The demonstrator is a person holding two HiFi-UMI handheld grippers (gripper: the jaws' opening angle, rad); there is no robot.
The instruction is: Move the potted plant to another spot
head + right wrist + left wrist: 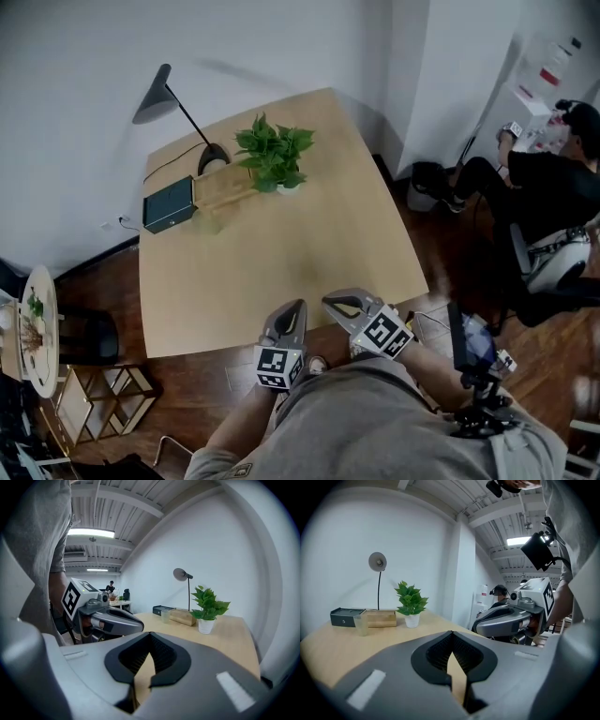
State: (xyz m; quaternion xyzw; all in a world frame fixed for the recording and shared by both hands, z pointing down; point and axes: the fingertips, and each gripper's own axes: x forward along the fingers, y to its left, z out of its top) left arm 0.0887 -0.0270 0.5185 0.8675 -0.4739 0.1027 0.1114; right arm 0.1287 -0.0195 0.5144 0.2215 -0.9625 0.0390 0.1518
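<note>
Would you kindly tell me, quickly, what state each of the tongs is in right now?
Left tongs: closed, holding nothing.
Right tongs: closed, holding nothing.

I see a small plant with bright green leaves in a little round white pot [275,161]. It stands straight up on my light wooden desk [281,272]. It is close to the far edge of the desk, nearer the far right corner than the far left one. It is a long way from the near edge where I stand. Its wide leaves spread out over the pot.
</note>
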